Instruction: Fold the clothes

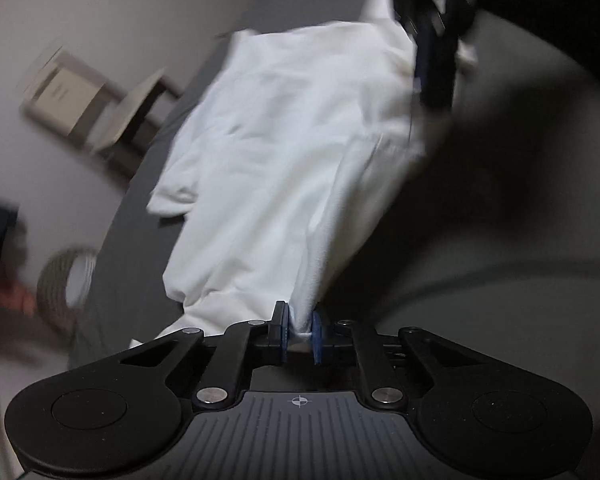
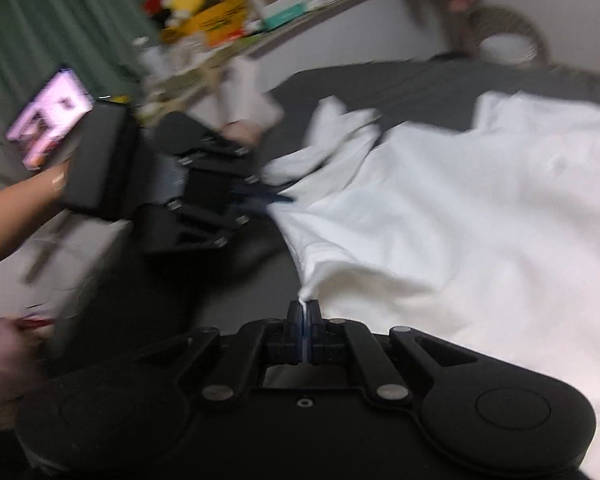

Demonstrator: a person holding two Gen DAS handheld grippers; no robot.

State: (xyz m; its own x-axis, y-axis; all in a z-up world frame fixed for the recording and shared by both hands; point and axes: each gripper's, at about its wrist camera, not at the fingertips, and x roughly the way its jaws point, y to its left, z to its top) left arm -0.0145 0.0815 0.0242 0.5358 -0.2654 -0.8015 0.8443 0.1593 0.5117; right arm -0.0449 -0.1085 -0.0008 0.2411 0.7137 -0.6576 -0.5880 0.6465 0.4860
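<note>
Dark grey bedsheet (image 1: pixel 140 208), rumpled white cotton garment (image 1: pixel 284 152), both claws (image 1: pixel 299 330) (image 2: pixel 304 322) pinched on its edges

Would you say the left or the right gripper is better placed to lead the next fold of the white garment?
Neither clearly: left gripper and right gripper each pinch an edge of the white garment. Probably both move together; the right's grip looks thinner.

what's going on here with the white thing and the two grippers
A person is folding a white garment on a dark surface. The left gripper has its jaws clamped on a bunched edge of the cloth, and the right gripper pinches another edge. Most of the fabric lies spread out; the frames are motion-blurred.
</note>
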